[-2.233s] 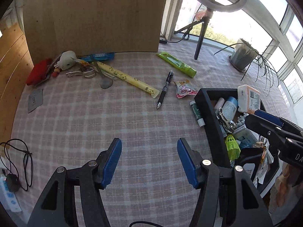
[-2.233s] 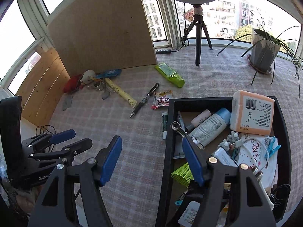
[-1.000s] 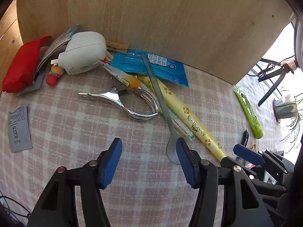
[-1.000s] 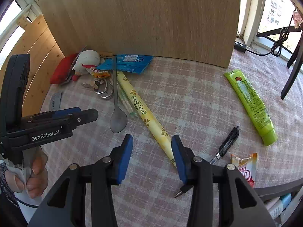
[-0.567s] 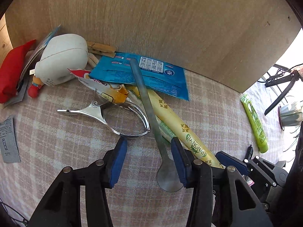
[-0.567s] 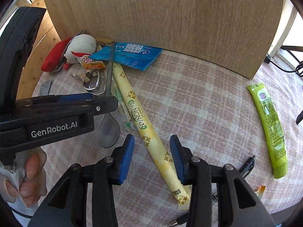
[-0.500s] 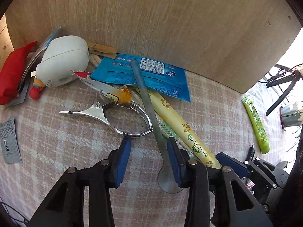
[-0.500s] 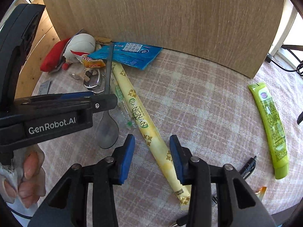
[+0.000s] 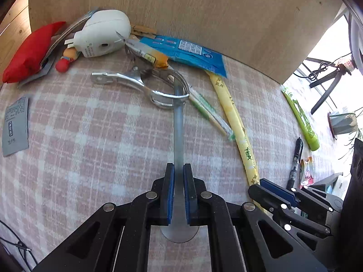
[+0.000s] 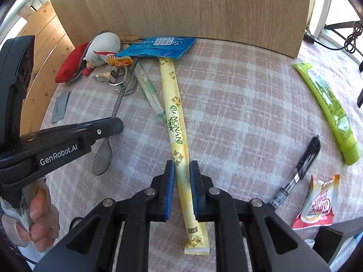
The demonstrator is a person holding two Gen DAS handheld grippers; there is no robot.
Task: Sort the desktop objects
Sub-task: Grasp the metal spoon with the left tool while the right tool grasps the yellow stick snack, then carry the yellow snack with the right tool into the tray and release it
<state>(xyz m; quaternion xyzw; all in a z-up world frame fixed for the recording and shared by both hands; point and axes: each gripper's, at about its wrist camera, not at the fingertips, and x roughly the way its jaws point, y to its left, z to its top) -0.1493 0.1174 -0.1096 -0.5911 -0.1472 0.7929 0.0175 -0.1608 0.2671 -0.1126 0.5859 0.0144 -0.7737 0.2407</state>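
L tongs (image 9: 178,189) clenched on the spoon (image 9: 178,136), pads either side of the handle low down, just above the bowl. Took it there bc the far end of the handle lies across the ring of the metal clip (image 9: 145,86); a grip near the bowl keeps me clear of that tangle.

R tongs (image 10: 182,188) closing round the yellow tea stick pack (image 10: 175,136), pack between the pads near its lower third, tail end poking out under the jaws. Pads look to be touching its sides, prob. not full squeeze yet. Pack is long + soft, so it'll likely droop when lifted.

Both things flat on the checked cloth (image 10: 238,113), side by side, w/ the green-striped sachet (image 10: 149,93) between them.

Top of the tea pack sits under the blue packet (image 10: 158,47) by the board, so I'd draw it out along its length. Spoon: lift straight, watch the clip doesn't come w/ it.
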